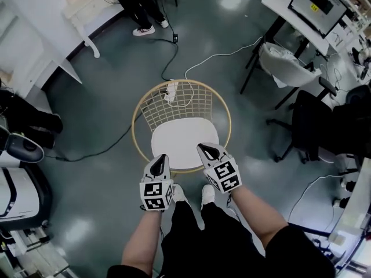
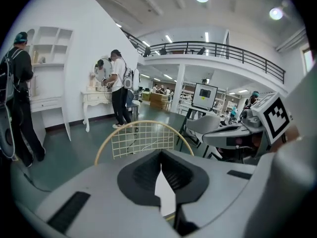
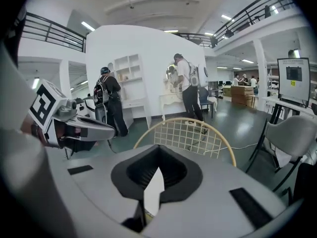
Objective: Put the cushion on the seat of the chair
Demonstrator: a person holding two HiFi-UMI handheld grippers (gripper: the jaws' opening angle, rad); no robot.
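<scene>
Now: white cushion (image 1: 184,141) lies flat on the seat of the round chair (image 1: 137,120), inside the gold hoop frame and in front of the wire-grid backrest (image 1: 177,103).

Left hand-held gripper (image 1: 162,157): jaws pressed together, nothing between the pads. Its own view shows only a thin white sliver of the cushion through the slit below the closed tips.

Right hand-held gripper (image 1: 204,149): jaws likewise pressed together, nothing pinched.

In the head view both tips sit side by side over the cushion's front edge, pointing toward the backrest. The person stands just at the front of the chair, shoes (image 1: 207,194) near its rim.

A white cable (image 1: 220,57) runs across the grey-green floor (image 1: 104,97) behind the chair.
</scene>
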